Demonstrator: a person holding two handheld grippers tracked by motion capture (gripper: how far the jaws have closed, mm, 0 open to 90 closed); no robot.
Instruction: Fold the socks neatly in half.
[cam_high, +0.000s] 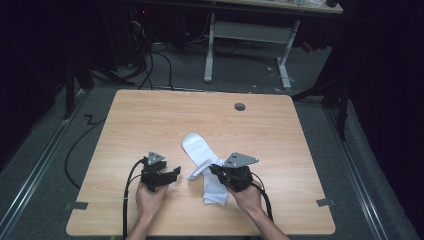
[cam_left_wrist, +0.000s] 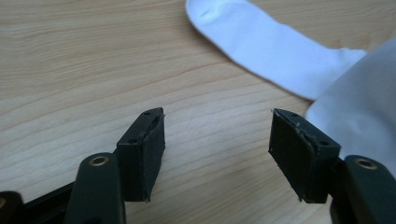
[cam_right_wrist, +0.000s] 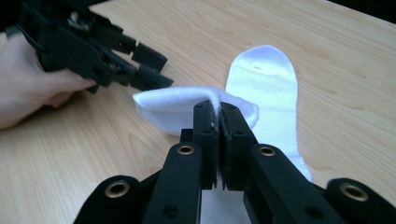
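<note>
Dark room, light wooden table (cam_high: 150, 115), a desk frame on the floor behind it. Your right gripper (cam_right_wrist: 218, 109) is clenched on a fold of the white sock (cam_high: 197, 146): jaws pressed flat together, cloth pinched between the pads and bulging out ahead of them. Your left gripper (cam_left_wrist: 217, 140) is released, jaws wide apart, nothing between them, bare wood underneath. It sits just beside the lifted fold, pointing toward it.

The sock lies near the middle of the table, a little toward your side. The toe end lies flat, pointing away from you; the other end lies flat under your right gripper, and the pinched part is raised off the wood.

Handling, by the look of it: light, thin, fully limp. It drapes and sags wherever you don't hold it, so one grip point won't control the shape. Not fragile, no risk of crushing. Smooth knit on smooth wood will probably slide when you pull. Take hold at an edge or on a doubled layer; pinch deep, since a shallow bite on one layer may slip. The free fold next to your left gripper looks like the natural second grip.
</note>
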